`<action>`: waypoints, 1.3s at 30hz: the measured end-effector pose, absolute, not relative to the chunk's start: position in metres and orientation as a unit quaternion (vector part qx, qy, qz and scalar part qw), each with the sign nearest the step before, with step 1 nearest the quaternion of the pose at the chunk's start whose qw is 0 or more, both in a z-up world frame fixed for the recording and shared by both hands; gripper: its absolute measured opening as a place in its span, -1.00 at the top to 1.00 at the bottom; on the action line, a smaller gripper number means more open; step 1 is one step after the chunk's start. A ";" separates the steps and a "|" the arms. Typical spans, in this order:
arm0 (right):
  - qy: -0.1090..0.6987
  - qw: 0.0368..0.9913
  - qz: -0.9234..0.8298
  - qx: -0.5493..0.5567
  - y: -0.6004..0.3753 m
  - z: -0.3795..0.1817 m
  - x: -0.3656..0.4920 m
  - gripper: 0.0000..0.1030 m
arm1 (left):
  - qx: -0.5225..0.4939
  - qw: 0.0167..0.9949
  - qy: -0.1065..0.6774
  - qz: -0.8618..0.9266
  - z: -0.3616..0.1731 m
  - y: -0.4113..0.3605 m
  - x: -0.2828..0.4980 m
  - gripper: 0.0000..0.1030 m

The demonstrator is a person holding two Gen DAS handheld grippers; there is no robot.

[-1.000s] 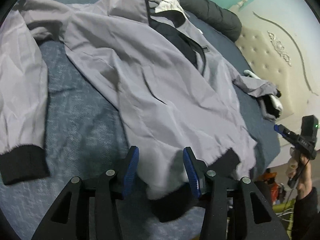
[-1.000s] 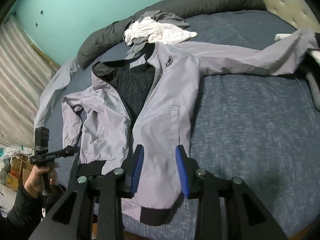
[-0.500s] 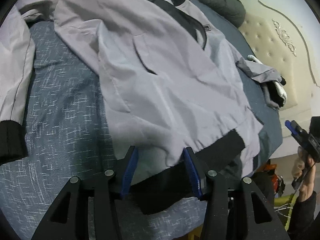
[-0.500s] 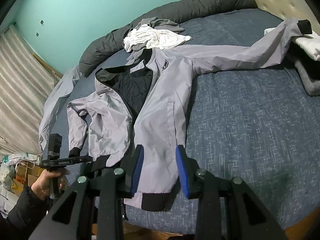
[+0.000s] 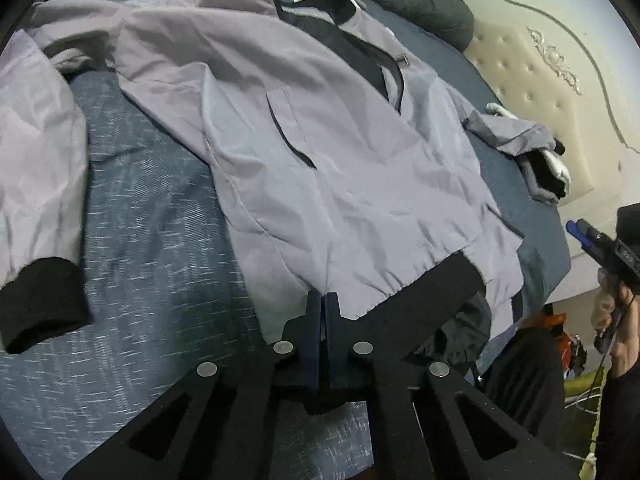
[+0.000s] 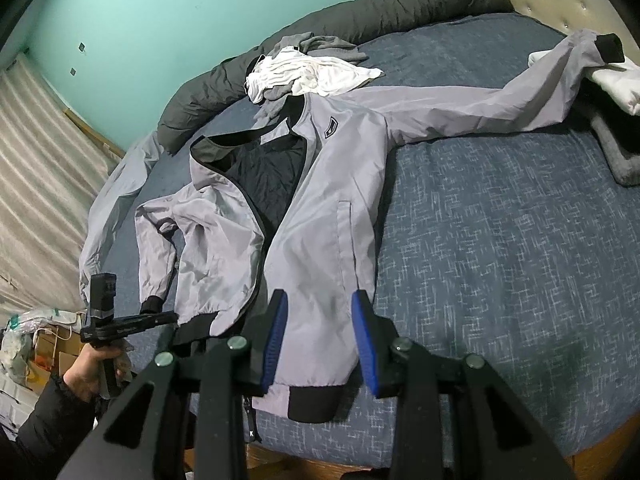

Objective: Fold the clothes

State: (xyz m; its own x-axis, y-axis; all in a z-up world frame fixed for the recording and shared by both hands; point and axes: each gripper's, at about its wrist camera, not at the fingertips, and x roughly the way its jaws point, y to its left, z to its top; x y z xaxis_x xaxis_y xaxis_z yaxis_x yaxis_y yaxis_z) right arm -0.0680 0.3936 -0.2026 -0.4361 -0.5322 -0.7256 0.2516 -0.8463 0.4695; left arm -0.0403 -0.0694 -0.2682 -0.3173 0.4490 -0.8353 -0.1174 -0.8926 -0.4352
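A grey jacket [image 5: 320, 140] with black lining, a black ribbed hem and black cuffs lies front up and unzipped on the blue bed [image 5: 152, 220]. My left gripper [image 5: 324, 312] is shut on the bottom edge of one front panel, right at the hem. From the right wrist view the same jacket [image 6: 320, 220] spreads out with one sleeve [image 6: 460, 108] stretched far right. My right gripper [image 6: 320, 340] stands open just above the other front panel's hem, with nothing between its blue pads [image 6: 364, 340]. A hand holds the left gripper [image 6: 120, 324] at the bed's near left edge.
White and grey clothes [image 6: 312, 76] are piled behind the collar, in front of a rolled dark duvet [image 6: 360, 12]. Folded clothes [image 6: 616, 80] lie under the far cuff near the padded headboard [image 5: 540, 80]. Boxes and bags [image 6: 36, 344] sit on the floor at left.
My left gripper was open around the hem and has now shut on it. The right gripper has stayed open over the other panel and barely moved.
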 end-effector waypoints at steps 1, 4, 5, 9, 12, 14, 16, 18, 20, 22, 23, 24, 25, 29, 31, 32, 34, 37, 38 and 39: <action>-0.147 0.235 -0.834 0.476 0.393 -0.202 -0.068 0.36 | -0.556 0.177 -0.148 0.799 -0.266 -0.073 -0.040 0.97; -0.145 0.238 -0.834 0.476 0.392 -0.201 -0.068 0.36 | -0.555 0.166 -0.146 0.802 -0.258 -0.091 -0.033 0.97; -0.144 0.239 -0.834 0.476 0.392 -0.201 -0.068 0.36 | -0.558 0.157 -0.145 0.802 -0.258 -0.093 -0.033 0.97; -0.141 0.242 -0.832 0.479 0.388 -0.201 -0.070 0.36 | -0.559 0.138 -0.169 0.800 -0.258 -0.110 -0.032 0.92; -0.138 0.242 -0.832 0.481 0.386 -0.201 -0.069 0.36 | -0.565 0.133 -0.200 0.789 -0.269 -0.116 -0.037 0.23; -0.137 0.242 -0.831 0.481 0.384 -0.201 -0.069 0.36 | -0.570 0.141 -0.206 0.783 -0.276 -0.117 -0.036 0.06; -0.135 0.242 -0.831 0.482 0.383 -0.201 -0.069 0.36 | -0.573 0.155 -0.211 0.777 -0.283 -0.109 -0.039 0.06; -0.133 0.242 -0.831 0.483 0.381 -0.201 -0.069 0.36 | -0.573 0.165 -0.215 0.774 -0.289 -0.100 -0.041 0.06; -0.132 0.242 -0.830 0.484 0.380 -0.201 -0.069 0.36 | -0.579 0.172 -0.211 0.769 -0.296 -0.094 -0.044 0.07; -0.130 0.242 -0.830 0.486 0.378 -0.201 -0.069 0.36 | -0.582 0.174 -0.203 0.768 -0.299 -0.090 -0.044 0.16; -0.129 0.242 -0.829 0.487 0.377 -0.201 -0.069 0.36 | -0.582 0.175 -0.200 0.768 -0.299 -0.090 -0.043 0.38; -0.129 0.243 -0.829 0.488 0.377 -0.201 -0.069 0.36 | -0.582 0.175 -0.198 0.769 -0.299 -0.090 -0.042 0.52; -0.128 0.243 -0.828 0.489 0.376 -0.202 -0.070 0.36 | -0.580 0.176 -0.196 0.771 -0.297 -0.091 -0.041 0.55; -0.125 0.244 -0.826 0.492 0.373 -0.204 -0.072 0.36 | -0.572 0.176 -0.174 0.782 -0.282 -0.100 -0.032 0.73; -0.126 0.245 -0.825 0.494 0.371 -0.205 -0.073 0.36 | -0.564 0.171 -0.171 0.789 -0.271 -0.112 -0.026 0.76; -0.125 0.246 -0.824 0.495 0.369 -0.205 -0.073 0.36 | -0.560 0.169 -0.171 0.793 -0.266 -0.119 -0.023 0.76; -0.123 0.248 -0.822 0.497 0.366 -0.206 -0.073 0.36 | -0.555 0.163 -0.170 0.798 -0.258 -0.131 -0.016 0.77; -0.116 0.254 -0.820 0.500 0.359 -0.206 -0.073 0.35 | -0.557 0.143 -0.156 0.803 -0.255 -0.149 -0.007 0.89; -0.113 0.256 -0.819 0.501 0.357 -0.206 -0.073 0.35 | -0.561 0.134 -0.153 0.802 -0.257 -0.154 -0.005 0.97; -0.110 0.258 -0.818 0.502 0.354 -0.207 -0.074 0.34 | -0.566 0.125 -0.155 0.800 -0.262 -0.160 -0.003 0.98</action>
